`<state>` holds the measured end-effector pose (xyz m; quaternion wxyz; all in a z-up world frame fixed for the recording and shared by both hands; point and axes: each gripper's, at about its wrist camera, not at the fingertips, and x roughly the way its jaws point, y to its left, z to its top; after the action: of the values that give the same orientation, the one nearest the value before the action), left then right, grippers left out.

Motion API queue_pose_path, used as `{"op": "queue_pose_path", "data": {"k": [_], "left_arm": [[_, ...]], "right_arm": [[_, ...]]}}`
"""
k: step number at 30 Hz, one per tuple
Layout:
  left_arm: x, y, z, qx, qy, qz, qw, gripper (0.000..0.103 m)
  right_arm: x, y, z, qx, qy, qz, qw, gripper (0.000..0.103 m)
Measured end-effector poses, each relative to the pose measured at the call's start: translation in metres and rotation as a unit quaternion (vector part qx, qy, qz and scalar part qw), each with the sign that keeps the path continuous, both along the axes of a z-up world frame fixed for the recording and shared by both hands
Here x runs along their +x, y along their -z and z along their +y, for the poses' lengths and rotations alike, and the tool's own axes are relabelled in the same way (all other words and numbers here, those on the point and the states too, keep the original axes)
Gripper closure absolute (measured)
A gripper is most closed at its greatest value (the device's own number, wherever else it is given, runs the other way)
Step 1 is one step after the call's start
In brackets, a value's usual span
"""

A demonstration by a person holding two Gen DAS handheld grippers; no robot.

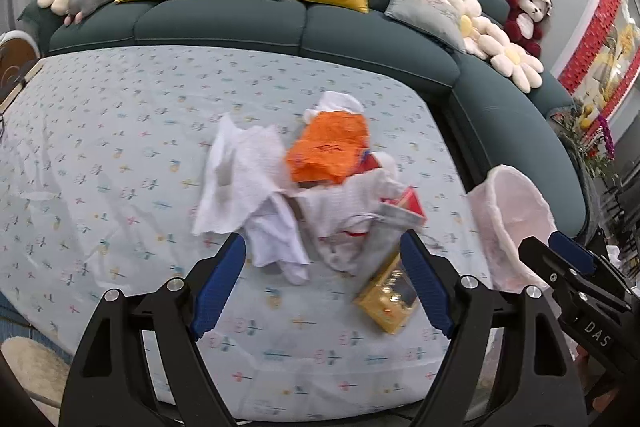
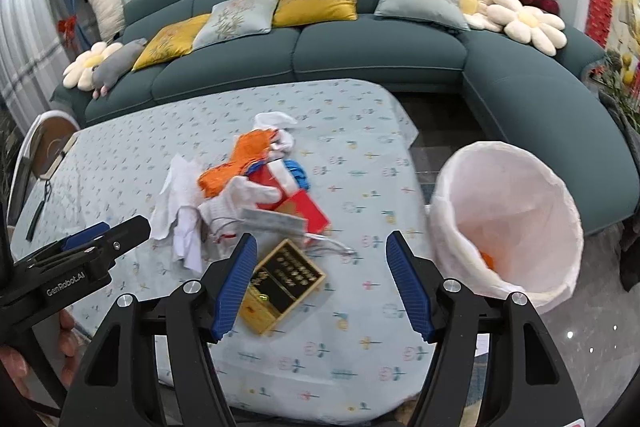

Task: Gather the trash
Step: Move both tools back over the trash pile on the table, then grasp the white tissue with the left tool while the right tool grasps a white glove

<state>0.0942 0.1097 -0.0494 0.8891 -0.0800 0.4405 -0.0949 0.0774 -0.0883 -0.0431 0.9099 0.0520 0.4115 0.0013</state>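
Both wrist views face the sofa [image 1: 256, 23] across the shared table [image 2: 360, 163].

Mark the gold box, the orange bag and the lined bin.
gold box [image 2: 286, 277]: right wrist view, dark printed lid.
orange bag [image 1: 330, 151]: left wrist view, crumpled middle.
lined bin [image 2: 558, 187]: right wrist view, liner's far rim.

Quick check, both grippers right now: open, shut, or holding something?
Left gripper: open, holding nothing, above the trash pile.
Right gripper: open, holding nothing, above the gold box.
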Motion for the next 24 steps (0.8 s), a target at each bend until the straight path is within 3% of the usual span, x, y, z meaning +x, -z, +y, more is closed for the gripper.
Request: {"op": "queue_pose_path", "data": {"k": [12,24], "left_arm": [[0.036,0.034,0.051,0.006,-0.040,0.033,0.9986,0.027],[0.090,0.074,0.061,0.007,-0.043,0.073,0.9964,0.029]], "right_arm": [[0.040,0.021,0.051,-0.005,-0.043,0.024,0.999,0.038],[0.097,0.055,0.085,-0.002,-0.064,0.057,0.996,0.038]]}}
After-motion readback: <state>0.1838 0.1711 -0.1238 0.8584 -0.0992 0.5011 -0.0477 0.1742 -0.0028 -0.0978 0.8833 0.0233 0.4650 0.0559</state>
